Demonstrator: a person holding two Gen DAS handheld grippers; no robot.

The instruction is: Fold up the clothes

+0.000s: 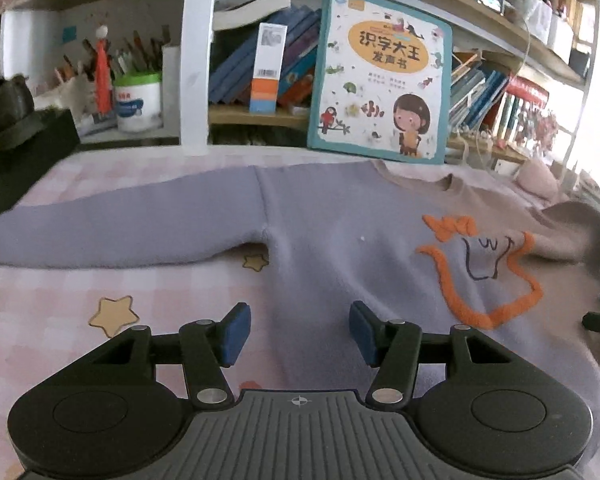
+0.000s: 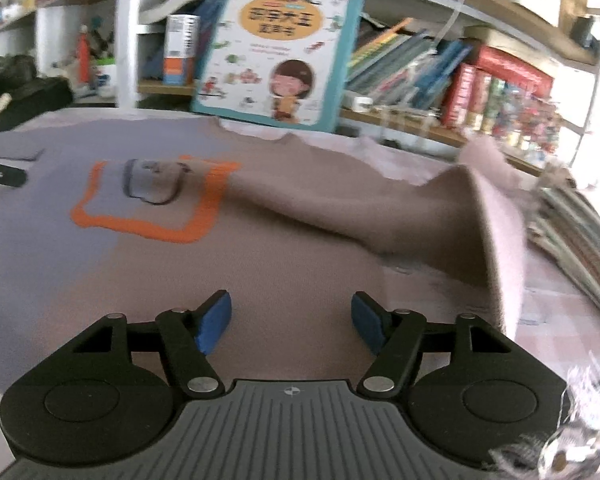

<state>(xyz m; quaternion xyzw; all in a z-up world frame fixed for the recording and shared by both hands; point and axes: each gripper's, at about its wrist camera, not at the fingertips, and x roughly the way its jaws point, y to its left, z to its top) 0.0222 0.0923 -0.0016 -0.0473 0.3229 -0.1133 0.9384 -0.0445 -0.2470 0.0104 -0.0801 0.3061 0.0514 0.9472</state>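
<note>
- Left claw (image 1: 298, 334): blue pads wide apart, gripping nothing, over fleecy sweater (image 1: 340, 240).
- Right claw (image 2: 290, 324): likewise spread, empty.
- Sweater: raised orange outline (image 1: 480, 276), one sleeve humped.

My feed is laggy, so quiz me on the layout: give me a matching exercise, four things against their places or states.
Things:
1. left sleeve
2. right sleeve
3. picture book
4. left claw

Places or states:
A. propped upright against the shelf
B. lying flat, stretched sideways on the cloth
C. open, above the sweater's lower part
D. humped up in a raised fold

Pairs: 1-B, 2-D, 3-A, 4-C
</note>
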